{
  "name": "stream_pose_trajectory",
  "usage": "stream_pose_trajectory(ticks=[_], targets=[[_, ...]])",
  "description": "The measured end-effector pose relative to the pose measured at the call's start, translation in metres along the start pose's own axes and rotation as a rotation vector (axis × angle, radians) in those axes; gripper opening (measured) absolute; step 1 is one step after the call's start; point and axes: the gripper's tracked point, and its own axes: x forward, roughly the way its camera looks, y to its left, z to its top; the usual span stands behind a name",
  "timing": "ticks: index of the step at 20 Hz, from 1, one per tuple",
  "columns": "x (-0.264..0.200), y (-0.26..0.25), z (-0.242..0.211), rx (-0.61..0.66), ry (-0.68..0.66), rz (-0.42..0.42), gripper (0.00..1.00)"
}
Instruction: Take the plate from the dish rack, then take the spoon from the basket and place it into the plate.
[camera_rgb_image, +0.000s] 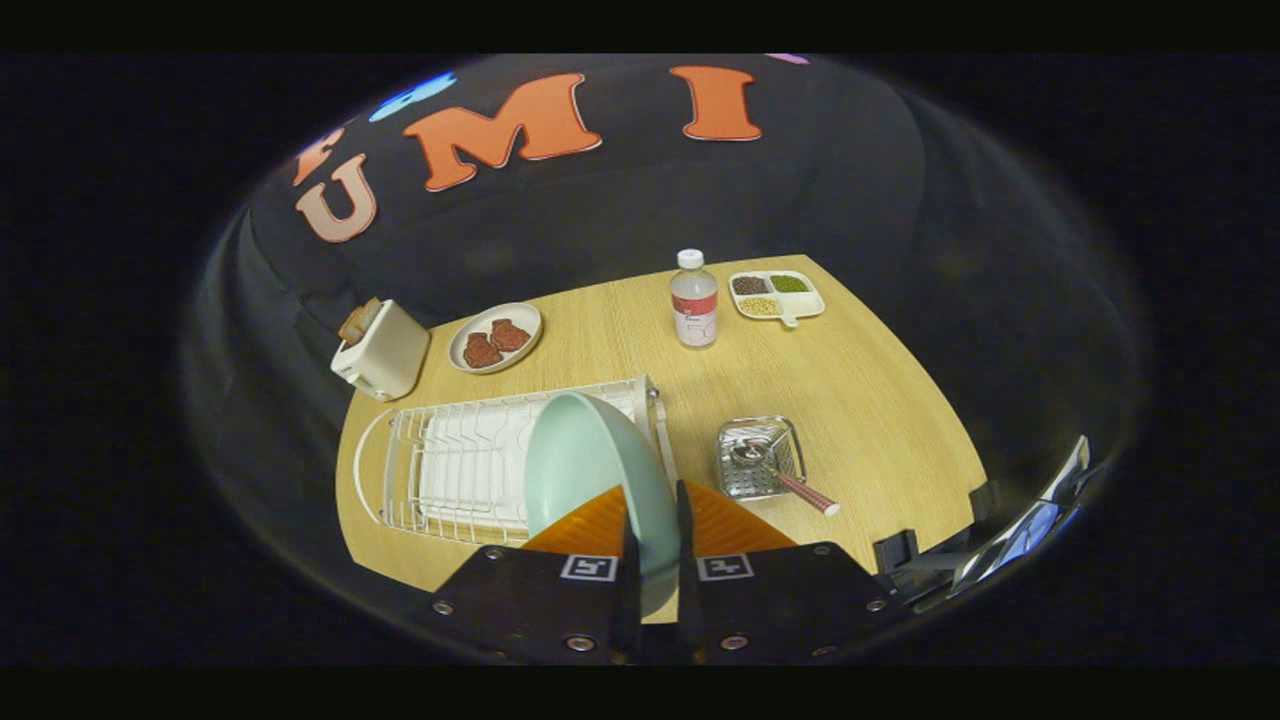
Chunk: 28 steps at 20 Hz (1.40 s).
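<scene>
The gripper (655, 520) is clamping the near rim of the plate (590, 460), with both fingers pressing on it from either side at the lower centre of the frame. The plate, a pale green dish, is standing on edge and tilted, overlapping the right end of the dish rack (450, 470); whether its far edge is sitting in the wires cannot be told. The step in hand appears to be drawing the plate out of the rack.

To do this well, the operator should be lifting straight up along the plate's own plane until the lower edge clears the wires (dragging sideways risks snagging a tine), keeping the grip firm because the hold is on the rim only and the plate may pivot.

The basket (760, 460) is sitting to the right of the rack, centre right of the frame, with the spoon (790, 482) lying in it, handle projecting over the near right corner. Bare table (880, 400) near the basket looks suitable for setting the plate down flat.
</scene>
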Motion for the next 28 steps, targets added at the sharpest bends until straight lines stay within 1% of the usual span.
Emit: stream_pose_trajectory(ticks=[2, 5, 8, 12, 17, 21, 24, 26, 28], targets=[[-0.006, -0.007, -0.010, 0.012, -0.012, 0.022, 0.14], [-0.012, -0.015, -0.030, 0.046, -0.010, 0.085, 0.15], [-0.012, -0.024, -0.060, 0.131, 0.032, 0.155, 0.15], [-0.010, -0.034, -0.091, 0.221, 0.047, 0.251, 0.15], [0.003, -0.045, -0.123, 0.248, 0.053, 0.322, 0.15], [0.019, -0.045, -0.143, 0.333, 0.071, 0.399, 0.15], [0.029, -0.046, -0.163, 0.339, 0.096, 0.446, 0.14], [0.028, -0.045, -0.178, 0.355, 0.122, 0.481, 0.14], [0.031, -0.044, -0.186, 0.355, 0.130, 0.499, 0.15]])
